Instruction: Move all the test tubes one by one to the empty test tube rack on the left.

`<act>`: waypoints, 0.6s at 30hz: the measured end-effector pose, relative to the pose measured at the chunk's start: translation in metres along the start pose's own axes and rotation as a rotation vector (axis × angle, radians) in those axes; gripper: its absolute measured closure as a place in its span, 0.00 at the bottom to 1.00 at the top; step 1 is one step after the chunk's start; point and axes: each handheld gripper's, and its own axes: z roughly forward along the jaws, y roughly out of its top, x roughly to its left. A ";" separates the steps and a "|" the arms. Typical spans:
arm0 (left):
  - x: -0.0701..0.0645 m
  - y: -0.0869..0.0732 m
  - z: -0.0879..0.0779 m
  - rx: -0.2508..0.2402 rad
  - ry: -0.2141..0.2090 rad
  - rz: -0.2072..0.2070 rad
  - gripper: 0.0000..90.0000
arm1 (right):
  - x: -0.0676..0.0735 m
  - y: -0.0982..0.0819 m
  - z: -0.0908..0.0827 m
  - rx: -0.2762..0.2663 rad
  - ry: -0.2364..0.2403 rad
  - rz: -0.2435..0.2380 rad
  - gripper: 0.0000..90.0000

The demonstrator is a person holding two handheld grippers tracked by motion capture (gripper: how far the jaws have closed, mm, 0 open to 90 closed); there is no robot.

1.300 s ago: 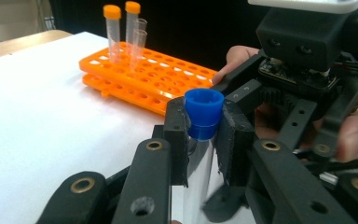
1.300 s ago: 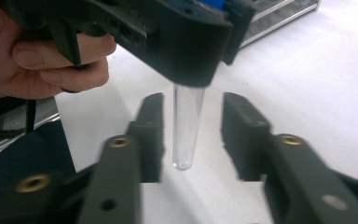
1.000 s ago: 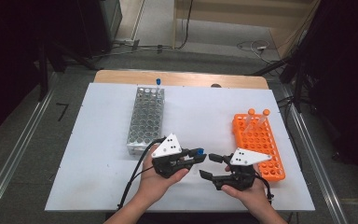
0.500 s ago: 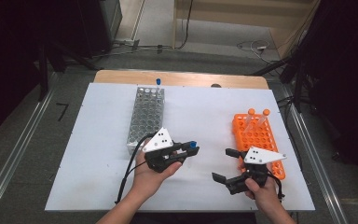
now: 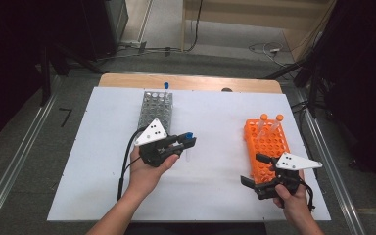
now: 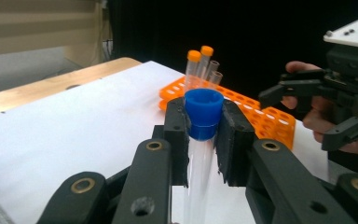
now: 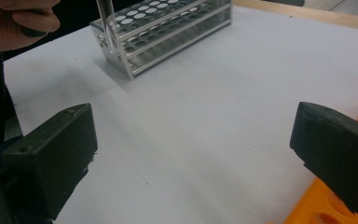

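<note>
Since a moment ago both hands have drawn apart: the left tongs [image 5: 188, 140] have gone away from the orange rack [image 5: 268, 147] toward the metal rack [image 5: 154, 108], and the right tongs [image 5: 255, 171] have pulled back to the near right of the worktop [image 5: 215, 196]. The jaws of the right tongs have just been opening and now stand wide with nothing between them, as the right gripper view shows above bare white surface. The left tongs are clenched on a clear tube with a blue cap [image 6: 203, 112], gripping it just below the cap, so the tube hangs down above the worktop, between the two racks and nearer to the metal one. One blue-capped tube [image 5: 166, 87] stands already at the far end of the metal rack, and two orange-capped tubes [image 5: 270, 120] stand in the orange rack. I think the step now is to carry the held tube to a free hole of the metal rack. To do it well, the hand should keep the tube upright, bring its bottom exactly above the hole, lower it slowly, and release only when it sits inside.
</note>
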 end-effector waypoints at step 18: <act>0.049 0.027 0.007 -0.026 0.115 -0.016 0.85 | -0.022 -0.010 -0.018 -0.017 -0.068 0.027 0.00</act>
